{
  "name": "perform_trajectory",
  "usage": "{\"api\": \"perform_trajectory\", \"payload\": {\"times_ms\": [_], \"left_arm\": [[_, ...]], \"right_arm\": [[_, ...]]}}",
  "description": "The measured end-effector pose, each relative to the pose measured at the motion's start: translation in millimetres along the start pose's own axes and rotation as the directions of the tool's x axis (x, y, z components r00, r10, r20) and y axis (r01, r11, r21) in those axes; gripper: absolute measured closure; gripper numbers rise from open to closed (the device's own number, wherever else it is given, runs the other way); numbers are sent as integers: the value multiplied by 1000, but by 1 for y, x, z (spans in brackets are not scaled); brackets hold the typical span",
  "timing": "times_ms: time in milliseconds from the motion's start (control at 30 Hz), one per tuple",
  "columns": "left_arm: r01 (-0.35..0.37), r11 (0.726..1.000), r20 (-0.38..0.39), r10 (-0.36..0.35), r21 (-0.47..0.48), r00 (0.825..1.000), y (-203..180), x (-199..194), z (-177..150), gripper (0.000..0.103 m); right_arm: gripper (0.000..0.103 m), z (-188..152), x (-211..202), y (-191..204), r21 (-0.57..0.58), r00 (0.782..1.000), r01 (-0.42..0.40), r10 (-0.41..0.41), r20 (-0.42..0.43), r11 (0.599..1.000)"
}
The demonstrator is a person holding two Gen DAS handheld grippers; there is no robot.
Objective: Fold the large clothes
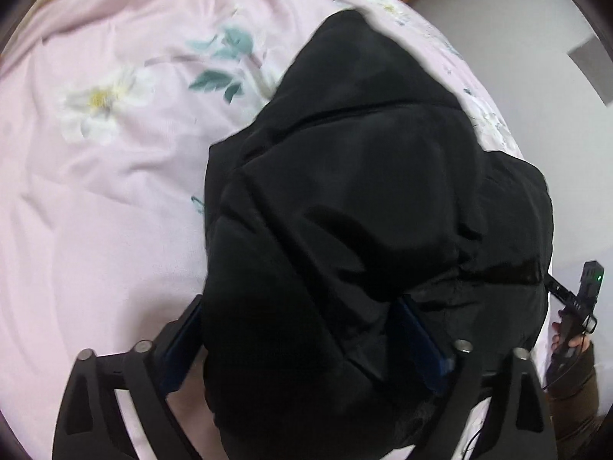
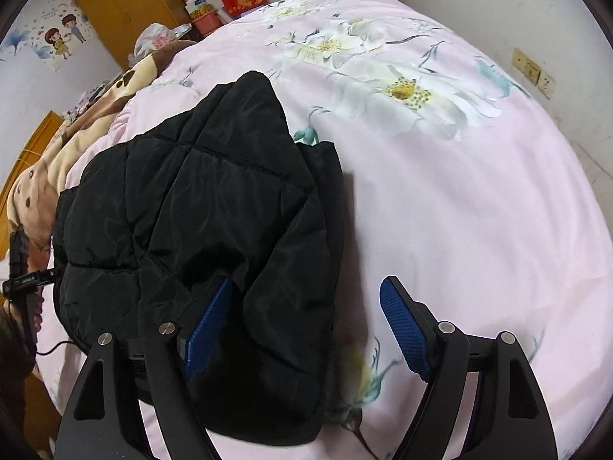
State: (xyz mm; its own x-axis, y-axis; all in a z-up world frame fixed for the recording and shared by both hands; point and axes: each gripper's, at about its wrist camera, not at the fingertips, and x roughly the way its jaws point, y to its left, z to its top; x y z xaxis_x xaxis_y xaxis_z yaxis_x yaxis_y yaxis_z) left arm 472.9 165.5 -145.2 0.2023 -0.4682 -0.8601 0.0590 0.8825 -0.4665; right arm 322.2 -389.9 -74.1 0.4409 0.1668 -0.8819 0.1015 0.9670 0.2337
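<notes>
Left gripper [image 1: 302, 341] has its jaws spread about as wide as they go, with a fat fold of the black puffer jacket [image 1: 356, 199] bulging up between the blue pads [image 1: 419, 341], loosely as far as I can tell. Right gripper [image 2: 306, 329] is spread too, its left pad [image 2: 207, 329] tucked against the jacket's edge while the other just hangs over bare bedding. The jacket itself lies bunched on the pink floral duvet [image 2: 479, 211] on the bed, running off toward 11 o'clock from the right jaws, with a tan blanket [image 2: 46, 168] past it around 10.
</notes>
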Motion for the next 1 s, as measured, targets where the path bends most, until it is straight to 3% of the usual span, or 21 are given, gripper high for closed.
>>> {"api": "perform_trajectory", "payload": {"times_ms": [133,300,600,767,1000], "left_arm": [[32,999,-39,-33,-30,999,8,17,3,0],[69,997,-75,-71,-25,995,8,32,10,0],[-1,1000,-108,3,21,994,-9,39,11,3],[-66,997,-79,70,51,994,-26,31,5,20],[-160,983,-35,164,85,986,-45,25,-4,27]], "right_arm": [[9,9,23,-4,33,996,-60,62,-57,998],[7,16,47,7,0,986,-138,137,-94,990],[8,21,71,15,15,971,-169,169,-166,985],[36,21,64,41,-88,986,-97,84,-141,991],[50,12,59,71,-205,995,23,-42,-90,978]]}}
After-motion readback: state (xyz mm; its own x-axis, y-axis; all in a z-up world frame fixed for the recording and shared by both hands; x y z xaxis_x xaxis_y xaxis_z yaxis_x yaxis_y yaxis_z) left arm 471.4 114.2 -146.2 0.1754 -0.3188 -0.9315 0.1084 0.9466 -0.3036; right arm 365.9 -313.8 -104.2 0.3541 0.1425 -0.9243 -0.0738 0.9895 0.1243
